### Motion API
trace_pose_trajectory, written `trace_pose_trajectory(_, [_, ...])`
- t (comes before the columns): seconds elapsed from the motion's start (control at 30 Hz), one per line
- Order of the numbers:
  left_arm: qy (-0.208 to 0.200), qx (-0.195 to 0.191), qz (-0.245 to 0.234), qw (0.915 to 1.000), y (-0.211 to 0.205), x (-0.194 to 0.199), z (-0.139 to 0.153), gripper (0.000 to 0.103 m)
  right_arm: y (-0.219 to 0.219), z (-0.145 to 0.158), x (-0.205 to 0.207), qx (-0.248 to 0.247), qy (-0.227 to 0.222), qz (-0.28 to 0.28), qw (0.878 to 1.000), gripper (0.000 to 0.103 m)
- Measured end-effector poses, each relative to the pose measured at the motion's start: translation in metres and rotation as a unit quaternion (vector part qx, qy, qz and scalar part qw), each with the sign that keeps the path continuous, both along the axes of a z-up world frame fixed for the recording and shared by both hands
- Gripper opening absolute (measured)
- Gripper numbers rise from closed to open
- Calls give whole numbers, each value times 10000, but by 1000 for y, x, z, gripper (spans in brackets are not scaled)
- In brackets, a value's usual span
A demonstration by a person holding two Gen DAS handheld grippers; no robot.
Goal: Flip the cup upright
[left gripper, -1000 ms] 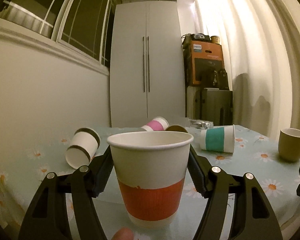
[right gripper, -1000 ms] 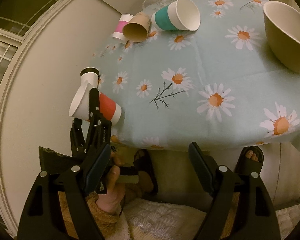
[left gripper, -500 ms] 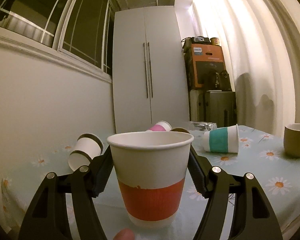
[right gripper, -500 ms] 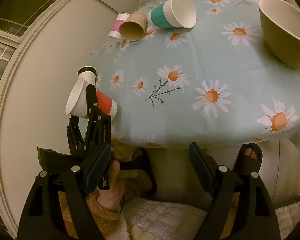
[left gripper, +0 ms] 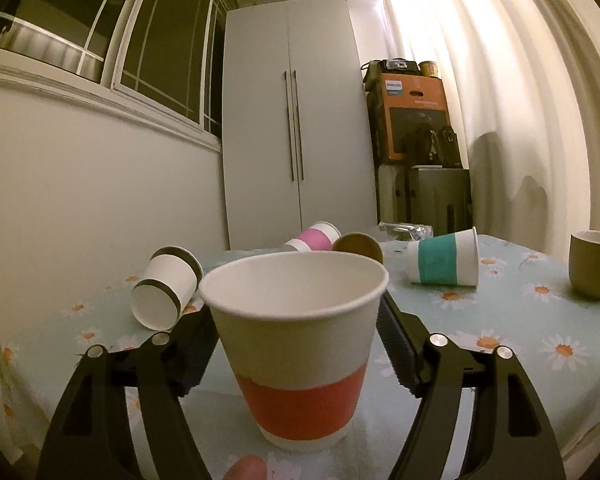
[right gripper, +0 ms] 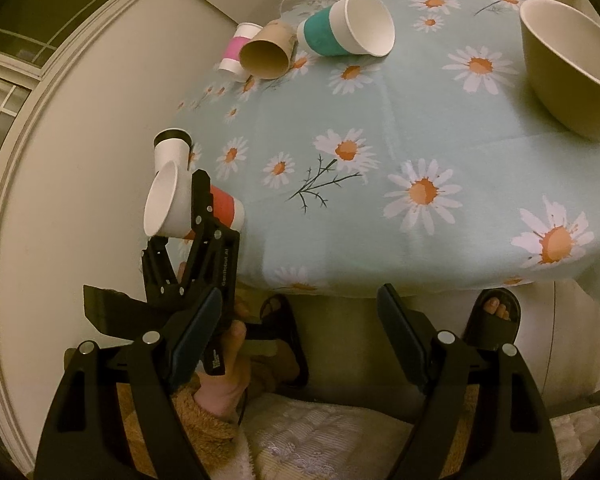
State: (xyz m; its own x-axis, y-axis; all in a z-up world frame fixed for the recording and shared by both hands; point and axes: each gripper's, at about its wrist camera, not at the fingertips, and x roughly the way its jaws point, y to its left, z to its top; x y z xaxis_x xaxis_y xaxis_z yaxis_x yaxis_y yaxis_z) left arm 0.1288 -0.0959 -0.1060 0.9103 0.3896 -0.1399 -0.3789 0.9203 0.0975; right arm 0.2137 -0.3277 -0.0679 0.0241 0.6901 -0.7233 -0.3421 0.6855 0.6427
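A white paper cup with a red band (left gripper: 300, 356) stands upright between the fingers of my left gripper (left gripper: 296, 328), near the table's front left corner. The jaws press its sides. In the right wrist view the same cup (right gripper: 188, 208) is held by the left gripper (right gripper: 200, 216) over the tablecloth's edge. My right gripper (right gripper: 300, 320) is open and empty, off the table, above the person's feet.
Several cups lie on their sides on the daisy tablecloth (right gripper: 380, 128): a black-rimmed one (left gripper: 166, 292), a pink one (left gripper: 316, 238), a brown one (left gripper: 358, 246), a teal one (left gripper: 444, 258). A beige mug (left gripper: 594, 262) stands at the right. A wall runs along the left.
The left gripper has tilted and shifted slightly with the red-banded cup in it, so the cup's inside now shows. The right gripper has drifted a little.
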Motion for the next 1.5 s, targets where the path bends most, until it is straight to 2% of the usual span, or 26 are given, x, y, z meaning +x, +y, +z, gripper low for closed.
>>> trace_pose_trajectory(0.03, [7, 1, -1, 10000, 0, 0, -1, 78, 0, 0, 0, -2, -1, -5, 10000, 79])
trace_pose_trajectory(0.1, [40, -7, 14, 10000, 0, 0, -2, 87, 0, 0, 0, 7, 2, -5, 10000, 79])
trace_pose_trajectory(0.17, [53, -19, -18, 10000, 0, -1, -1, 90, 0, 1, 0, 17, -5, -15, 10000, 79])
trace_pose_trajectory(0.33, [131, -112, -77, 9998, 3, -4, 2, 91, -1, 3, -1, 35, -68, -14, 10000, 79])
trace_pose_trajectory(0.4, [190, -153, -111, 9996, 3, -6, 4, 95, -2, 5, -2, 19, -123, -27, 9999, 79])
trace_pose_trajectory(0.53, [455, -263, -203, 9984, 1, -16, 13, 97, -6, 9, -1, 130, -163, -87, 9997, 79])
trace_pose_trajectory(0.73, [695, -474, -451, 9954, 2, -36, 41, 97, -14, 17, -2, 342, -290, -136, 9989, 79])
trace_pose_trajectory(0.9, [1275, -651, -814, 9863, 6, -48, 70, 97, -14, 22, -6, 370, -414, -75, 9984, 79])
trace_pose_trajectory(1.07, [1653, -1029, -1187, 9736, 19, -63, 88, 97, -11, 26, -11, 417, -578, -23, 9975, 79])
trace_pose_trajectory(1.2, [1851, -1217, -1315, 9663, 34, -74, 106, 97, -8, 34, -22, 402, -946, 20, 9947, 79])
trace_pose_trajectory(1.3, [2130, -1325, -1456, 9570, 49, -81, 117, 97, -4, 42, -34, 518, -1186, 97, 9915, 79])
trace_pose_trajectory(1.37, [2273, -1348, -1456, 9534, 57, -86, 120, 96, -1, 48, -44, 715, -1296, 206, 9888, 79])
trace_pose_trajectory(1.5, [2419, -1590, -1591, 9439, 75, -97, 121, 96, 5, 61, -66, 721, -1790, 205, 9810, 79])
